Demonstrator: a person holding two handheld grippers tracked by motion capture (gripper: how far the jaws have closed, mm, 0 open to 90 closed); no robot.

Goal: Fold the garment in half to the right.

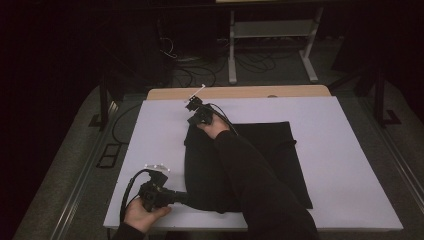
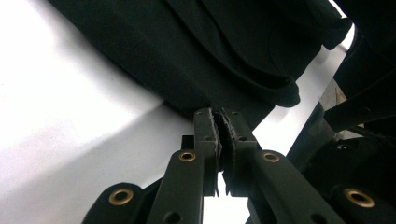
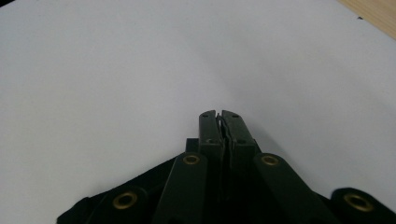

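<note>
The left gripper (image 1: 176,196) sits at the near left corner of the black cloth (image 1: 270,160), its jaws pinching the cloth's edge. The cloth lies flat on the white desk (image 1: 350,150). At the cloth's far left corner, the right gripper (image 1: 194,106) has its jaws pressed together, with a thin fold of cloth seemingly pinched between them.

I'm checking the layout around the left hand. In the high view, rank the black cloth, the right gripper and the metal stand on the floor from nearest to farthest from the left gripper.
1. black cloth: right beside the left gripper, at the cloth's near left corner.
2. right gripper: farther up the white board, at the cloth's far left corner.
3. metal stand: beyond the table, on the floor.
</note>
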